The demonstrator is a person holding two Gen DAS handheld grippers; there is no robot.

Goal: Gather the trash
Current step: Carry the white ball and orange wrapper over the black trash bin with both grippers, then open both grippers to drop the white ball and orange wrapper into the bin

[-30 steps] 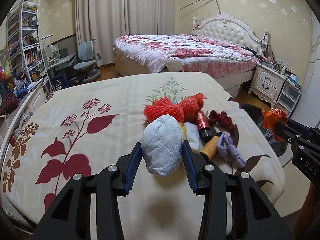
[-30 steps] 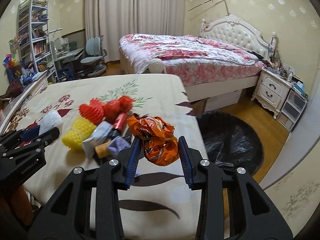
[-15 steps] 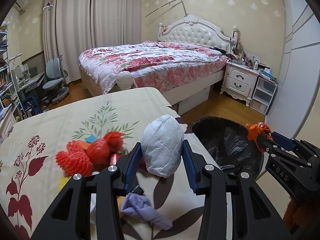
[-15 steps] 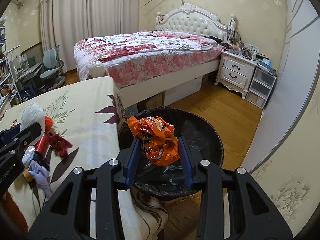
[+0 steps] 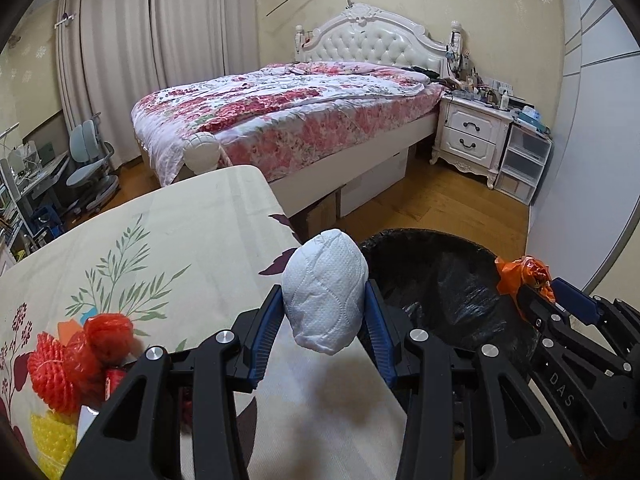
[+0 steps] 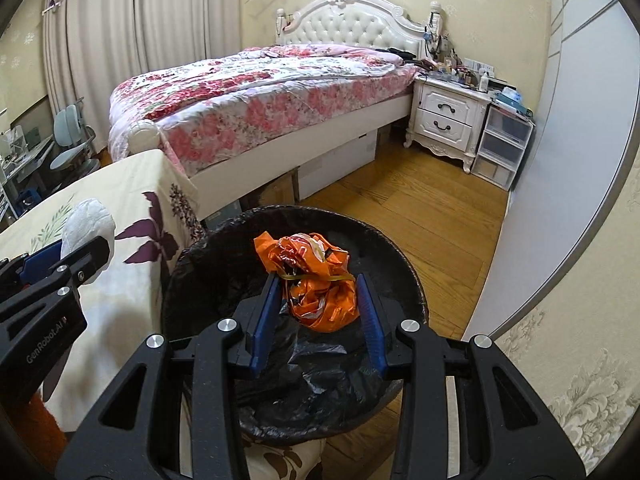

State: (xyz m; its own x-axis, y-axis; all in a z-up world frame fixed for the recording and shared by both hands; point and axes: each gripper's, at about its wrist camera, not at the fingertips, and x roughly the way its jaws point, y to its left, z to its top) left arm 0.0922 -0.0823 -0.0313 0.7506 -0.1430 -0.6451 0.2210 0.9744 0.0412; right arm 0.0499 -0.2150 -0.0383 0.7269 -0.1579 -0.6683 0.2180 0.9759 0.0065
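My left gripper [image 5: 324,312] is shut on a crumpled white tissue wad [image 5: 325,292], held over the table's right edge beside the black-lined trash bin [image 5: 440,280]. My right gripper [image 6: 318,300] is shut on a crumpled orange plastic bag [image 6: 316,276] and holds it directly above the bin [image 6: 200,264]. The right gripper with the orange bag [image 5: 524,276] shows at the right of the left wrist view. The left gripper with the tissue [image 6: 86,222] shows at the left of the right wrist view.
A table with a floral cloth [image 5: 160,240] carries red net wraps [image 5: 76,356] and a yellow net wrap [image 5: 52,440] at its lower left. A bed [image 5: 288,112], a white nightstand [image 5: 472,136] and a wooden floor [image 6: 420,208] lie beyond.
Both grippers swung right from the table toward the bin, still holding their items. The orange bag now hangs over the bin's middle, and the tissue has reached the table's right edge.
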